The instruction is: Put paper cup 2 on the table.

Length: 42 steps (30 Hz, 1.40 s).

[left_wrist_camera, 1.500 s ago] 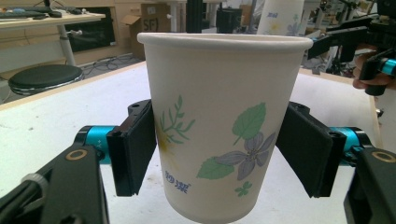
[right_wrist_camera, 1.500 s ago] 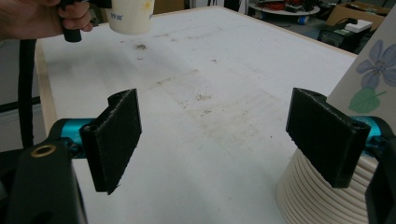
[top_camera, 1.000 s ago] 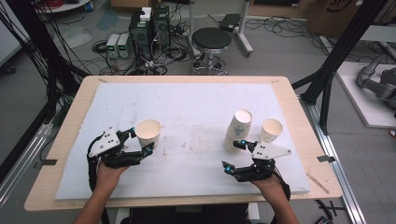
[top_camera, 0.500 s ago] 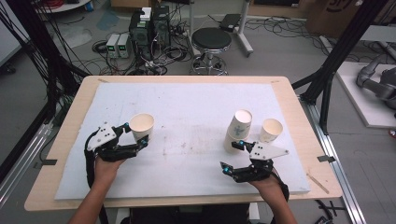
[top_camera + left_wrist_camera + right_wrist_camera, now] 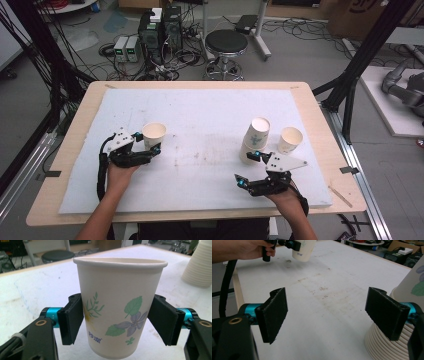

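Here, left gripper (image 5: 148, 143) held paper cup (image 5: 154, 135) at left middle of high view, jaws squeezing cup's sides. Cup stood upright, flower print facing left gripper's camera. Right gripper (image 5: 248, 167) sat at lower right, jaws wide apart, holding nothing. Cup stack (image 5: 256, 140) stood just beside it. Lone cup (image 5: 290, 139) stood right of stack on white worktop (image 5: 210, 120).

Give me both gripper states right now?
Left gripper: shut on the white flower-printed paper cup.
Right gripper: open, holding nothing.
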Each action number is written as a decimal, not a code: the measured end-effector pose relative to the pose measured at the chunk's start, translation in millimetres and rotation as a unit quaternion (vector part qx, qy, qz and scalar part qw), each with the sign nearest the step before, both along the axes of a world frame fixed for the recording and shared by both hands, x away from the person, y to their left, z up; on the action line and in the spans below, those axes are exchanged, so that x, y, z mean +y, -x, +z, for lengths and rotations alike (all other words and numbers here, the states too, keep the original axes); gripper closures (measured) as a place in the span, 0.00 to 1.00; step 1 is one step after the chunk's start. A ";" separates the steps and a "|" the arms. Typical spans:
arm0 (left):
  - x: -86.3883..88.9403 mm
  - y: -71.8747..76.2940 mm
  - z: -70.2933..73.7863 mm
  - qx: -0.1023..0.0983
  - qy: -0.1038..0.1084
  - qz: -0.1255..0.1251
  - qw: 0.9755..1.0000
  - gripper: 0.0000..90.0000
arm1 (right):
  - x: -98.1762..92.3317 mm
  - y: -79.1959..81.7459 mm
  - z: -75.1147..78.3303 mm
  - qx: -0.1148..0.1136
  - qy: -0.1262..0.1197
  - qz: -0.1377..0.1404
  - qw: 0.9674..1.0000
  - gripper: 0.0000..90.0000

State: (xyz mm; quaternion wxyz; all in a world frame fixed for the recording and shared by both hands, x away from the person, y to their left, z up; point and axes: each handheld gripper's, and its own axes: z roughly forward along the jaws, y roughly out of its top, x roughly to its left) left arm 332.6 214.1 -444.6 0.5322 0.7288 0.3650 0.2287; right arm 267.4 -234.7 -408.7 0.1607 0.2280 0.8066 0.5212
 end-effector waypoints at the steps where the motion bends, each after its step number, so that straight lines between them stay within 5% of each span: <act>1: 0.0 0.0 0.0 0.000 0.000 0.000 1.000 0.34 | 0.5 -0.5 -0.2 -0.002 0.000 0.003 1.000 0.21; 4: -0.7 -3.3 -6.1 0.035 -0.026 0.010 0.999 0.34 | 1.3 -0.5 -0.3 -0.001 0.000 0.004 1.000 0.21; 19: 5.8 8.6 -9.2 0.064 -0.069 0.023 0.995 0.35 | -2.1 -0.3 0.9 0.000 0.006 0.002 1.000 0.21; 23: 6.0 10.6 -10.5 0.072 -0.070 0.028 0.995 0.33 | -2.8 -0.7 1.0 0.002 0.009 0.000 1.000 0.21; 27: 9.5 14.8 -8.0 0.085 -0.054 0.042 0.994 0.20 | -4.3 -0.3 1.0 0.001 0.014 0.000 1.000 0.21; 35: 27.3 36.8 5.3 0.046 -0.008 0.043 0.998 0.19 | -14.9 1.2 -0.5 0.005 0.020 -0.018 1.000 0.21; 42: 37.4 55.1 20.1 -0.031 0.047 0.050 0.997 0.19 | -28.9 2.6 -1.2 0.011 0.034 -0.059 0.998 0.21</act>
